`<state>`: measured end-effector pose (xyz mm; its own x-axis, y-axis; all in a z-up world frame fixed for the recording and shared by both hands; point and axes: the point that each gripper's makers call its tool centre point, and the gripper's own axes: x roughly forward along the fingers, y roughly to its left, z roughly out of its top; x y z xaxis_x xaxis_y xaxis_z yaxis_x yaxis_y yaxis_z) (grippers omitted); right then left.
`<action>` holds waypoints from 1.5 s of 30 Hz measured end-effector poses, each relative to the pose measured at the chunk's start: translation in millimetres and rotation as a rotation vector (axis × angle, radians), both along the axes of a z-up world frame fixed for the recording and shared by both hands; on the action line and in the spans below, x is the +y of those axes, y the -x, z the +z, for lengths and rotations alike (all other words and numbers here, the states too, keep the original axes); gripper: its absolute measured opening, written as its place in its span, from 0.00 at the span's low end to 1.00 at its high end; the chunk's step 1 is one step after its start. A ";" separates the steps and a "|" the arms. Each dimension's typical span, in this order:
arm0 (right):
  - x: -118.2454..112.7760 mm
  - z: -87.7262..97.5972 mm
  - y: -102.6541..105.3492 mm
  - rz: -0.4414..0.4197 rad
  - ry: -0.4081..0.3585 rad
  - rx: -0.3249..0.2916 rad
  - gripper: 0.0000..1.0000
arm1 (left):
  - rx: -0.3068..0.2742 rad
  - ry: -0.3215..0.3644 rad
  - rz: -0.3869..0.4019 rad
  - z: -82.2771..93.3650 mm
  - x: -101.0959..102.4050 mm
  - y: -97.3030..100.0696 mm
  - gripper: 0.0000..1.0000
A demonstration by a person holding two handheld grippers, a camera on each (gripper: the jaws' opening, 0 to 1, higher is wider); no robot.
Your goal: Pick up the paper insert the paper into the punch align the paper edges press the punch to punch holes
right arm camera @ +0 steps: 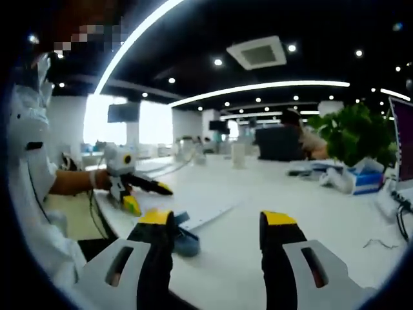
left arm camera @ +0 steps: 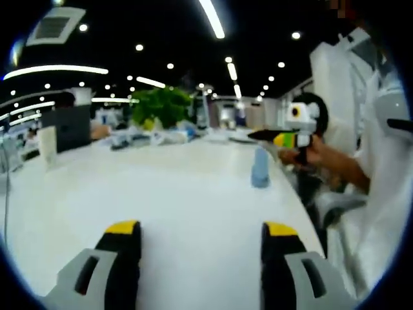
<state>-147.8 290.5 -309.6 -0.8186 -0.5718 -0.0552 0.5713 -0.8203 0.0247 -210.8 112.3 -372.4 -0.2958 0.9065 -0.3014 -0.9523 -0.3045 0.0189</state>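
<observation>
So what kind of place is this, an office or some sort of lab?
Most likely an open-plan office. A long white desk runs through it with a monitor and a leafy potted plant on top, under a dark ceiling with strip lights and an air vent.

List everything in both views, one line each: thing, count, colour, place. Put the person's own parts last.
Table: one, white, under both hand-held grippers.
Punch: one, light blue, near the table's edge.
Paper: one sheet, white, flat on the table by the punch.
Plant: one, green, far side of the table.
Tissue box: one, blue, below the plant.
Cup: one, white, standing on the table.
Ceiling lights: many, white strips and spots.
Right hand-held gripper: one, grey with black and yellow jaws, open, above the table.
Left hand-held gripper: one, same colours, open, above the table.
Sleeve: white, at the table's edge.
</observation>
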 end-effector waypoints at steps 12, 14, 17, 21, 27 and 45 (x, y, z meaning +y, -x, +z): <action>-10.4 -27.7 4.1 0.192 -0.199 -0.045 0.56 | -0.010 -0.003 0.011 1.7 -1.0 -4.9 0.77; -12.1 -29.2 3.8 0.239 -0.236 -0.017 0.53 | -0.011 -0.003 0.014 1.7 -1.0 -4.0 0.77; -15.0 -32.9 2.4 0.297 -0.252 -0.017 0.53 | -0.010 -0.002 0.020 2.0 -1.0 -3.4 0.77; -19.4 -35.5 -1.6 0.387 -0.246 -0.035 0.53 | -0.011 -0.002 0.022 1.8 -0.4 -2.1 0.77; -23.5 -45.6 0.6 0.482 -0.282 -0.054 0.49 | -0.011 -0.003 0.025 1.8 1.2 -3.5 0.77; -53.3 -51.9 -1.1 0.677 -0.290 -0.091 0.25 | -0.013 -0.005 0.027 3.2 2.2 -1.6 0.74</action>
